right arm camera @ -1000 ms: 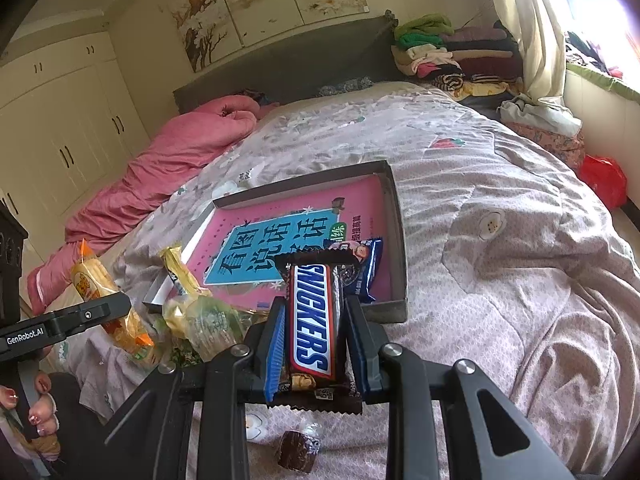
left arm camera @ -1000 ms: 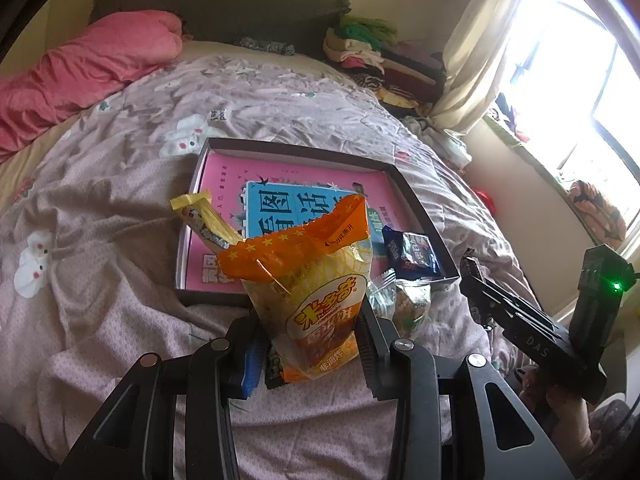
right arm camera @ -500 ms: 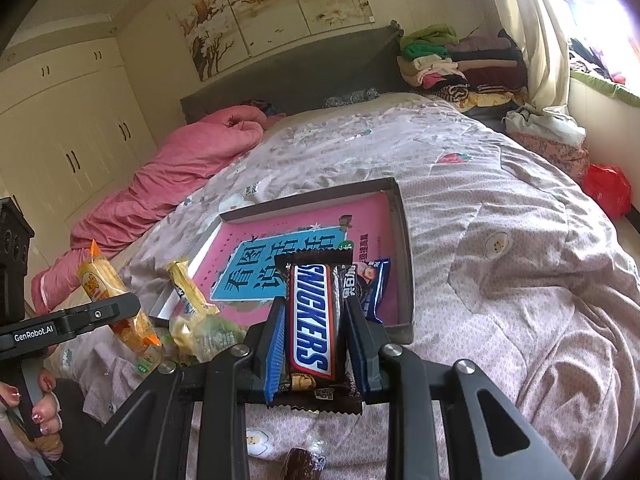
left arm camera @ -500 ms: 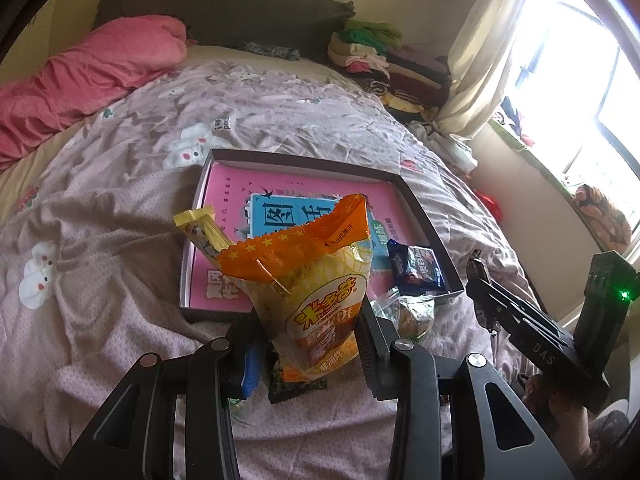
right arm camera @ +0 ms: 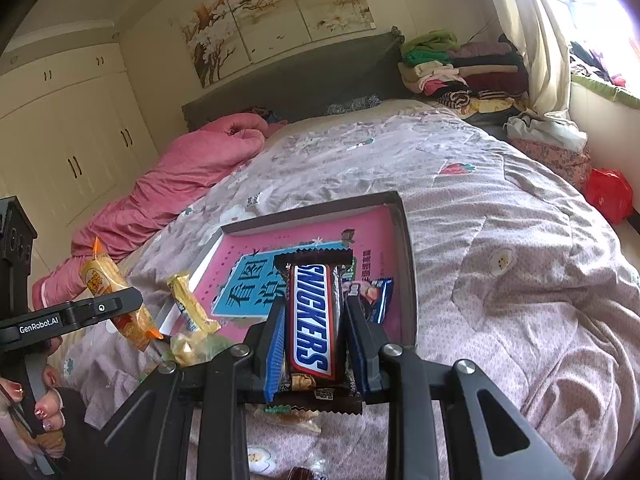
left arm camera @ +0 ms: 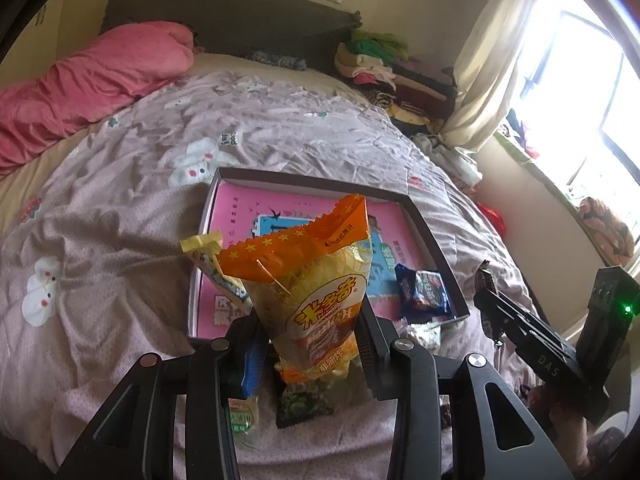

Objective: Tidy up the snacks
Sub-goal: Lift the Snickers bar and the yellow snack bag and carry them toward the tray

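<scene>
In my left hand the tongs [left arm camera: 308,344] are closed on an orange and yellow snack bag [left arm camera: 316,284], which stands upright between the two pads, its crimped orange top tilted toward the tray [left arm camera: 436,248]. In my right hand the tongs [right arm camera: 314,344] are clamped narrow on a chocolate bar [right arm camera: 314,320], held lengthwise so its brown crimped end points out over the tray's near edge.

The tray, a shallow dark-rimmed box with a pink and blue printed sheet on its floor, lies on the bed cover [left arm camera: 120,248] ahead of both tongs. One small blue wrapped snack [left arm camera: 424,288] lies inside it, in the near right corner as my left camera sees it. A yellow wrapped bar [left arm camera: 212,264] leans against the tray's near left edge; from the right camera it sits just left of the tray, above a crumpled clear packet [right arm camera: 196,346].

More packets lie loose on the cover under my left tongs: a dark green one [left arm camera: 304,404] and a pale one with a green label [left arm camera: 242,416]. A pink quilt [left arm camera: 88,84] is bunched along the far left of the bed, and folded clothes [right arm camera: 460,68] are stacked by the headboard near the curtain.
</scene>
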